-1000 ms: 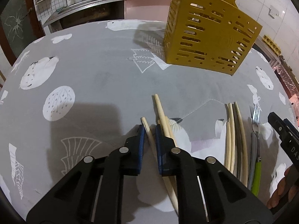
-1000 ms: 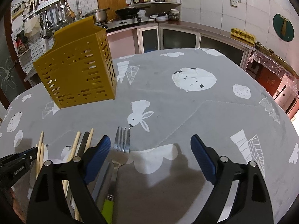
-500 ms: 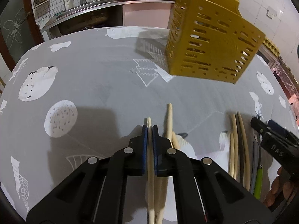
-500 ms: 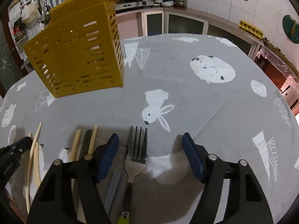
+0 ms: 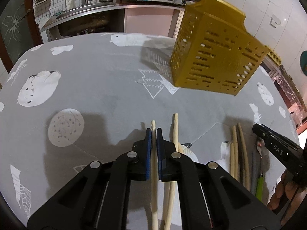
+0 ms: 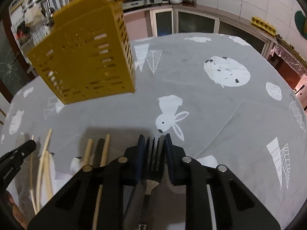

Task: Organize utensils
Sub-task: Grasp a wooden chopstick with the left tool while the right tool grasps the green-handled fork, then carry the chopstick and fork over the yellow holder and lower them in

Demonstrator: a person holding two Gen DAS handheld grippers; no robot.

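A big round table (image 5: 107, 88) fills most of both views. A grey tablecloth (image 6: 220, 126) covers it, with white pictures on it — a rabbit (image 6: 170, 115), trees and spotty circles.

At the far side of the table stands a yellow utensil holder (image 5: 214, 57) with rows of little slots in its walls. It sits upright on the cloth, well apart from the things near the grippers.

Behind the table is a kitchen counter (image 5: 119, 5) with pots and a sink.

The left gripper (image 5: 153, 134) points down at the near part of the table. Its blue pads are squeezed together on one pale chopstick (image 5: 153, 172), which runs straight between them, with its tip poking out just past the pads. Another pale chopstick (image 5: 175, 130) lies just to the right of it on the cloth.

The right gripper (image 6: 152, 143) has just been closing, and its blue pads now press on both sides of a silver fork (image 6: 154, 153). The prongs point to the far side, and the fork lies flat on the cloth.

Between the two grippers lies a small bunch of more chopsticks (image 6: 104, 151) — some pale, one dark. They lie side by side, pointing to the far side.

A hand (image 5: 282, 193) shows at the right edge of the left view, holding the right gripper.
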